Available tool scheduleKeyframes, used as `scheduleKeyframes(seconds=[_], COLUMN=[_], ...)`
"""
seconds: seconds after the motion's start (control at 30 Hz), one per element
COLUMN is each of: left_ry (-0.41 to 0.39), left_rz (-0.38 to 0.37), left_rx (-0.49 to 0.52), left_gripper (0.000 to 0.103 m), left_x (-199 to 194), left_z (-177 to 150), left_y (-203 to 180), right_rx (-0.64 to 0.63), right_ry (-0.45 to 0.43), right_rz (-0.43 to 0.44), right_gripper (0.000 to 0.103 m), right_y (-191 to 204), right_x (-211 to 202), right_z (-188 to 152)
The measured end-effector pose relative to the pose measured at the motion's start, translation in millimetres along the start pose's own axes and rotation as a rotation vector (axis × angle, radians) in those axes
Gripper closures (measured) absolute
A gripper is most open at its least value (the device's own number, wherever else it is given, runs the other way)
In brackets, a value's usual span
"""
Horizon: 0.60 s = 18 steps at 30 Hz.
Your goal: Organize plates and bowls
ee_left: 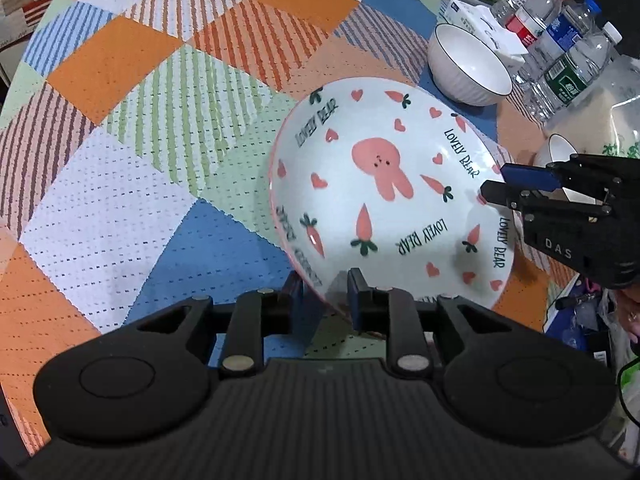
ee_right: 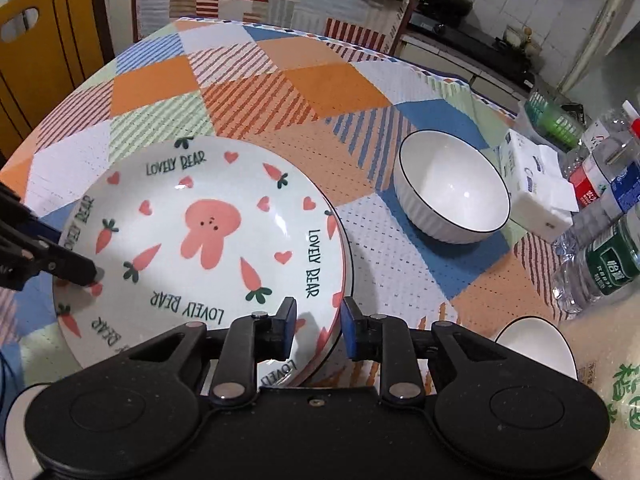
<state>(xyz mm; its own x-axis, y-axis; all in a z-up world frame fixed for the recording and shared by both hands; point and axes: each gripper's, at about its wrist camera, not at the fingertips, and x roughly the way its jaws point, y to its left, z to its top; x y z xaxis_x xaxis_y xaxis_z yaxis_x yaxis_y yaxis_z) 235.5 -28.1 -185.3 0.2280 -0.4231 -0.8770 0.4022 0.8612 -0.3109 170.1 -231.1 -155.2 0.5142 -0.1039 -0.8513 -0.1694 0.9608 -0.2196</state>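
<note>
Rabbit plate (ee_right: 208,240) sits atop stack on patchwork-cloth surface (ee_left: 120,128). Left tool (ee_left: 325,290) straddles plate's near rim, one finger under, one over inner face; firm grip cannot be told. Right tool (ee_right: 320,326) at plate's opposite rim, fingers parted with rim between them, not clamped. White ribbed bowl (ee_right: 452,192) stands apart from plate, toward water bottles (ee_right: 604,216) and tissue pack (ee_right: 536,196). Second white bowl (ee_right: 536,344) near right tool, partly hidden.

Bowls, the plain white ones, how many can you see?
2. One white bowl sits out on the tablecloth beside the tissue pack. A second bowl peeks out behind the right gripper, mostly hidden. More may be out of sight.
</note>
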Motion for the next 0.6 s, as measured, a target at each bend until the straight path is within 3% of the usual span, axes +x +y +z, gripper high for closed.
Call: scheduleKeyframes(seconds=[0.27,0.6], left_ry=[0.010,-0.020], left_rz=[0.018,0.013], left_rx=[-0.009,0.030], left_gripper=[0.082,0.082], left_x=[-9,-41], left_z=[1,-3], left_y=[-2,-23], right_rx=[0.112,0.137], right_ry=[-0.017,-0.080], right_rz=[0.073,0.078], right_gripper=[0.075,0.075], right_y=[-19,-30], right_x=[-2,-34], right_z=[2,4])
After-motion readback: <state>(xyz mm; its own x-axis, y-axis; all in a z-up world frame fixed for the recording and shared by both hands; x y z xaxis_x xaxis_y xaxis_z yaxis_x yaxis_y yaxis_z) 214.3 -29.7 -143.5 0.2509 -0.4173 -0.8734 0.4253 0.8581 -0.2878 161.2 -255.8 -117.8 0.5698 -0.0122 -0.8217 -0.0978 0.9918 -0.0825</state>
